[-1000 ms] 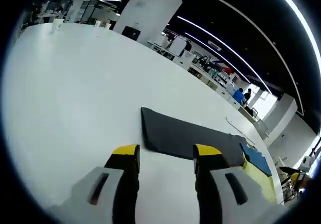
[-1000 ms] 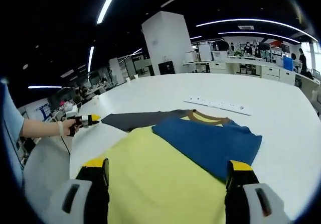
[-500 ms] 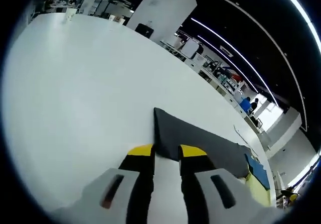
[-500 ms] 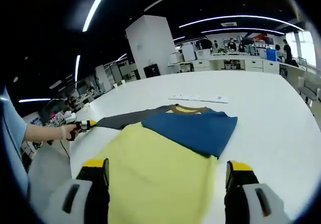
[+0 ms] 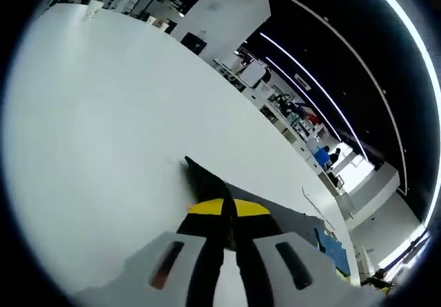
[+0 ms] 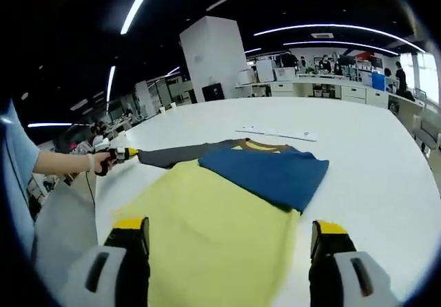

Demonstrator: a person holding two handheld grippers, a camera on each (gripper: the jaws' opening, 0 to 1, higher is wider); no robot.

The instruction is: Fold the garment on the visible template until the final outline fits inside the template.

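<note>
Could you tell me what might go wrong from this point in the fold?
The left gripper is shut on only the tip of the dark sleeve, so the cloth could slip out when pulled. The right gripper hangs open over the yellow body, so nothing pins the shirt; dragging the sleeve may shift it and undo the folded blue sleeve.

A large open-plan office or lab hall. Long white strip lights (image 6: 324, 26) cross a black ceiling, a broad white square pillar (image 6: 204, 58) rises at upper centre, and rows of white desks with equipment (image 6: 324, 90) line the upper right. A big white worktable (image 5: 83, 128) spreads across the foreground.
</note>
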